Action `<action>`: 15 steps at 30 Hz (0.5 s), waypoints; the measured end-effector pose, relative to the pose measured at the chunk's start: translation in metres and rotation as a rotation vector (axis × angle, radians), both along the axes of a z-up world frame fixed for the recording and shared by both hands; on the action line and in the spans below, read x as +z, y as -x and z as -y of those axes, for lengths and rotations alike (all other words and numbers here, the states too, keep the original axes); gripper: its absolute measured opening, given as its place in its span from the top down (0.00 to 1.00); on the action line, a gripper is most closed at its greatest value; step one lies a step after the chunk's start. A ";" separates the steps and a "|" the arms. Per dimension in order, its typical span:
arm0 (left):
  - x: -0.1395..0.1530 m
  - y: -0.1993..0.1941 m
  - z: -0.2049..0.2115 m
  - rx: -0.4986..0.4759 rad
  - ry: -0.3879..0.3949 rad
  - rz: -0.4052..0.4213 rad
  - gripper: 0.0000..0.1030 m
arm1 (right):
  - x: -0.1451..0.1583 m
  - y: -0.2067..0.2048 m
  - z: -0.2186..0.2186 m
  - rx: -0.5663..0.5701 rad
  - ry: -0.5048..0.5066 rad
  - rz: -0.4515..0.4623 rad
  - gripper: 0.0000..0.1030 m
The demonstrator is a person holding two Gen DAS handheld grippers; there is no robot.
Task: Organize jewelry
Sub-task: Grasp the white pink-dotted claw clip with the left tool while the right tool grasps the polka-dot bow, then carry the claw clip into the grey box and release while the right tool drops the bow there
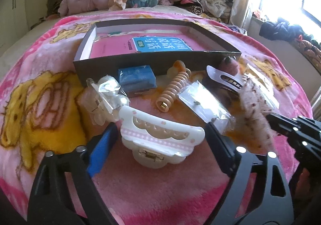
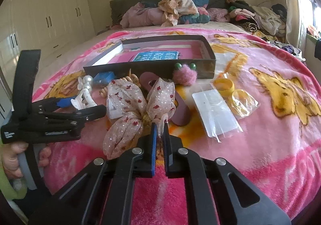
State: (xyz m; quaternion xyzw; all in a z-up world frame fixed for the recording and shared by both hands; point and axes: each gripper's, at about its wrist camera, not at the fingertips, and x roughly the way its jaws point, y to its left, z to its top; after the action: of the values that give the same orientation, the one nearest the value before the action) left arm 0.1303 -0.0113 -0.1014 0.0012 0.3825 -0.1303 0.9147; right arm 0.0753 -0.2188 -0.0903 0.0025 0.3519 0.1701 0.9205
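A white and pink hair claw (image 1: pixel 160 138) lies on the pink blanket (image 1: pixel 150 184). My left gripper (image 1: pixel 161 127) straddles it, the blue pad at its left end and the black finger (image 1: pixel 216 140) at its right end, both touching. The right wrist view shows that claw (image 2: pixel 82 100) between the left gripper's fingers. My right gripper (image 2: pixel 159 125) is shut on the middle of a sheer dotted bow (image 2: pixel 130 108). A dark cardboard box (image 1: pixel 152 60) with a pink book inside stands behind the accessories.
In front of the box lie a small blue case (image 1: pixel 136 78), a beige spiral clip (image 1: pixel 174 88), a wrapped pearl bow (image 1: pixel 108 92) and a clear bag (image 1: pixel 202 102). A pink pom-pom (image 2: pixel 183 75), yellow bangles (image 2: pixel 223 84) and a mauve clip (image 2: pixel 180 108) lie further right. Clothes are piled at the headboard.
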 end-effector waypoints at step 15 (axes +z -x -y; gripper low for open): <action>0.029 0.020 0.005 -0.049 0.063 0.020 0.34 | 0.032 0.005 0.016 -0.025 -0.023 0.064 0.96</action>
State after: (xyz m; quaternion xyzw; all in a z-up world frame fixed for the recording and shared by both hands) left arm 0.1107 -0.0160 -0.0721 -0.0172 0.3687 -0.1646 0.9147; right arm 0.0699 -0.2344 -0.0586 0.0123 0.3200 0.1625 0.9333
